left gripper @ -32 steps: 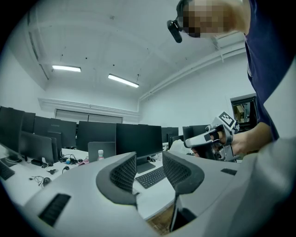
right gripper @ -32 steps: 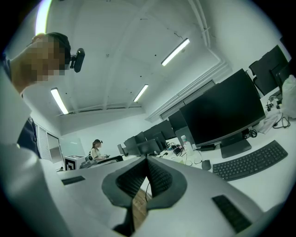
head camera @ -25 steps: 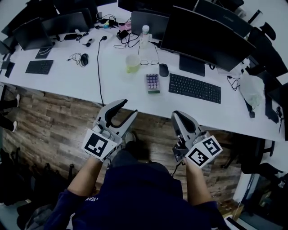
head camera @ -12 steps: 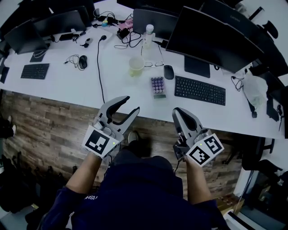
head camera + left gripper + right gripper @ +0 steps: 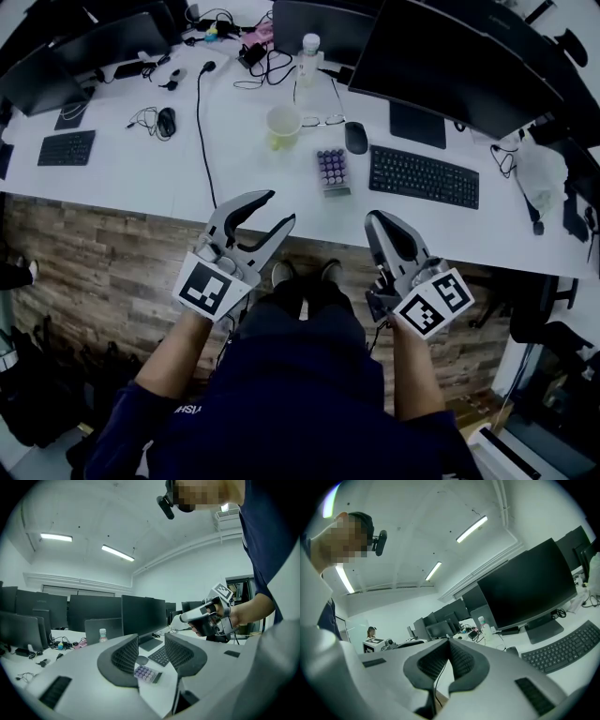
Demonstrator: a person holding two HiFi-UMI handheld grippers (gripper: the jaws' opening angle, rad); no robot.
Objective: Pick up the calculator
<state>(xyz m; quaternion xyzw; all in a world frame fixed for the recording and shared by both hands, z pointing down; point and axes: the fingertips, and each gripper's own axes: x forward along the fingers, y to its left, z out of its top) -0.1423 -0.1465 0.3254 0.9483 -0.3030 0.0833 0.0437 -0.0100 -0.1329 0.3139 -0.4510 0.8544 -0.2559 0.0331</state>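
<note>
Long white desk across the top of the head view, wood-plank floor below it. Person stands short of the desk's front edge, one tool in each hand, both held over the floor.

Calculator: purple keys, lying flat near the front edge, about mid-desk. Keyboard just beside it to the right. Mouse behind it, apart. Pale yellow cup back-left of it, apart. Glasses lie between cup and mouse. Bottle further back, near the rear edge, beside a big dark monitor.

Left gripper: jaws spread, nothing between the pads. Tips reach about level with the front edge, left of the calculator and well apart from it. In the left gripper view the calculator shows through the gap between the jaws, far off on the desk.

Right gripper: jaws pressed together, pads meeting, empty. It points at the front edge below the keyboard, touching nothing.

Left end of the desk: second keyboard, second mouse, and a black cable running from the rear down over the front edge.
</note>
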